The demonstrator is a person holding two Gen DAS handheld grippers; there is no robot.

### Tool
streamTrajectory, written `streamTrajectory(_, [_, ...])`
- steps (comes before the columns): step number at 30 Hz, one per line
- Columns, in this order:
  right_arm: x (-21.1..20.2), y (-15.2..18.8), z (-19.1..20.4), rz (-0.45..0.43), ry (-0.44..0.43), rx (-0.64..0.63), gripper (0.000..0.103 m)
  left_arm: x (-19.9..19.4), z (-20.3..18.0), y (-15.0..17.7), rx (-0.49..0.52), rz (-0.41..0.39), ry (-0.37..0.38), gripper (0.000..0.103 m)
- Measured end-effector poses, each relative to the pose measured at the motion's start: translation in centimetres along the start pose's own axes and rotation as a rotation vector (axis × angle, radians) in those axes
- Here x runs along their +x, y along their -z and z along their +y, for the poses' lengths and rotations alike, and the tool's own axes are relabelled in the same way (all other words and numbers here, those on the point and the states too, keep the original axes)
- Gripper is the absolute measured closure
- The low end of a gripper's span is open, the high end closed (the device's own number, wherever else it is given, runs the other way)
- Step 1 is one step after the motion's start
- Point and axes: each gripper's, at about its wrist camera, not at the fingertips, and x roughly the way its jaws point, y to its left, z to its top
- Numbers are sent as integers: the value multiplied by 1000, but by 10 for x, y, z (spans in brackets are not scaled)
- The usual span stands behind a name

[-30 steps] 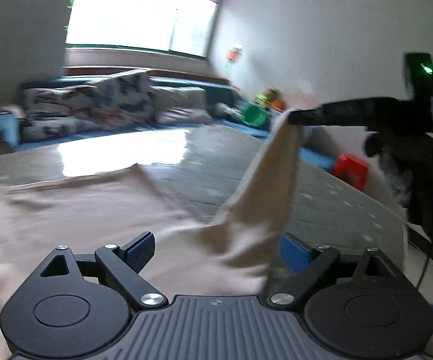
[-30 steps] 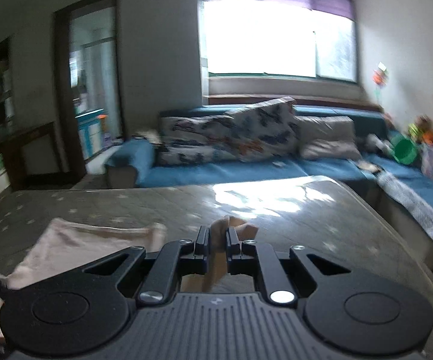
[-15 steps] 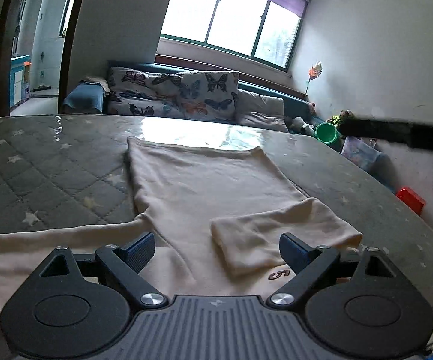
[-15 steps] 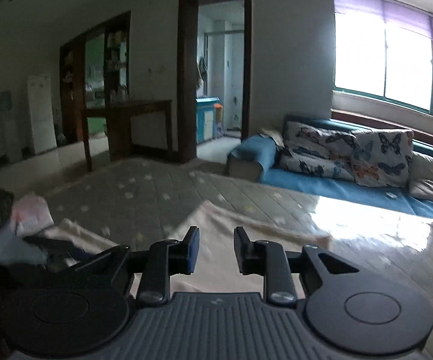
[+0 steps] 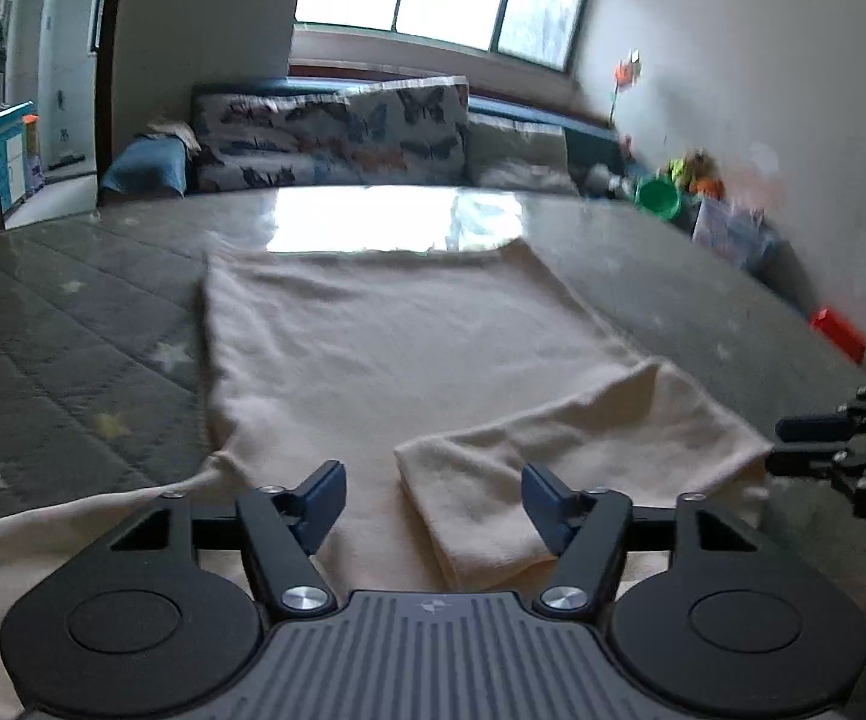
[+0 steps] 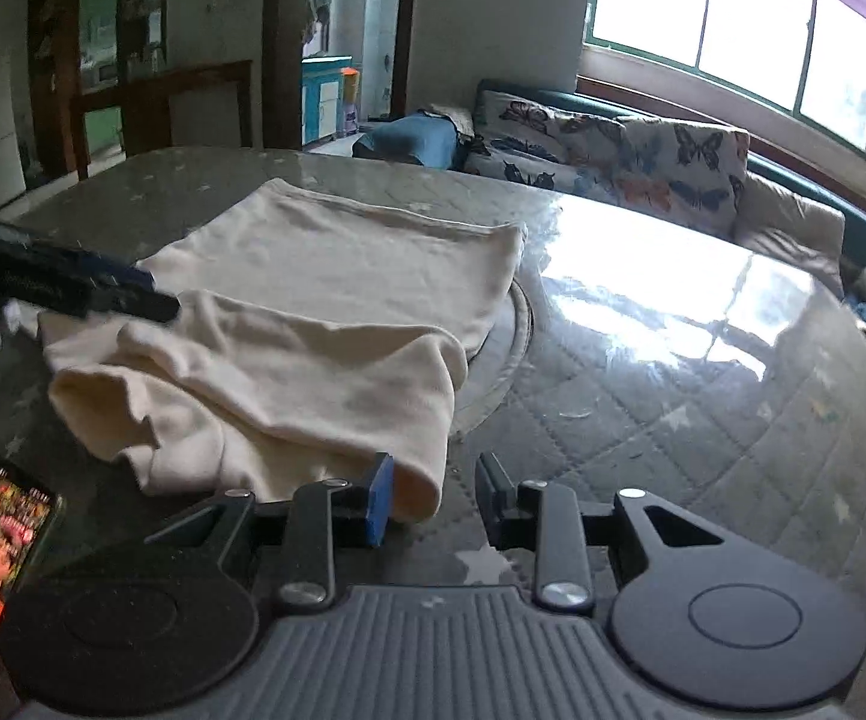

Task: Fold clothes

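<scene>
The left gripper [image 5: 433,501] hangs over the cream shirt [image 5: 384,354], jaws closing, pads gripping nothing. The right gripper [image 6: 433,495] is opening, released, beside the folded sleeve [image 6: 288,396].

Left tongs [image 5: 433,495] closing over cream garment [image 5: 372,348] on quilted table [image 5: 60,336]; folded sleeve [image 5: 565,468] between jaws, untouched.

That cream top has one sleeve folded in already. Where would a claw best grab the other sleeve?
Probably at the cuff end of the cream knit top's unfolded sleeve, coming low from the table's near edge. It lies flat and stretched sideways past the left claw, so pinching the loose end lets it swing over the body.
</scene>
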Motion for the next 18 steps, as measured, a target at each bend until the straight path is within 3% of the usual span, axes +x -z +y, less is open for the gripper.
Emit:
streamTrajectory(2, [6, 1, -3, 1, -12, 15, 74, 10, -2, 0, 7, 21, -16, 37])
streamTrajectory(4, [10, 3, -7, 5, -23, 25, 79, 15, -5, -2, 17, 21, -21, 46])
streamTrajectory(6, [11, 6, -10, 11, -39, 40, 89, 18, -6, -3, 18, 25, -17, 66])
streamTrajectory(7, [10, 8, -11, 8, -41, 51, 96, 20, -6, -3, 20, 26, -18, 70])
streamTrajectory(9, [4, 12, -13, -13, -36, 68, 99, 19, -8, -2, 31, 17, -32, 84])
streamTrajectory(12, [-8, 17, -16, -36, -35, 98, 99, 11, -11, -2, 44, -17, -30, 89])
streamTrajectory(14, [-9, 21, -17, -2, -59, 103, 99, 8, -14, -2, 56, -34, -37, 89])
streamTrajectory(18, [-13, 24, -19, 15, -54, 90, 97, 12, -14, 0, 57, -21, -46, 88])
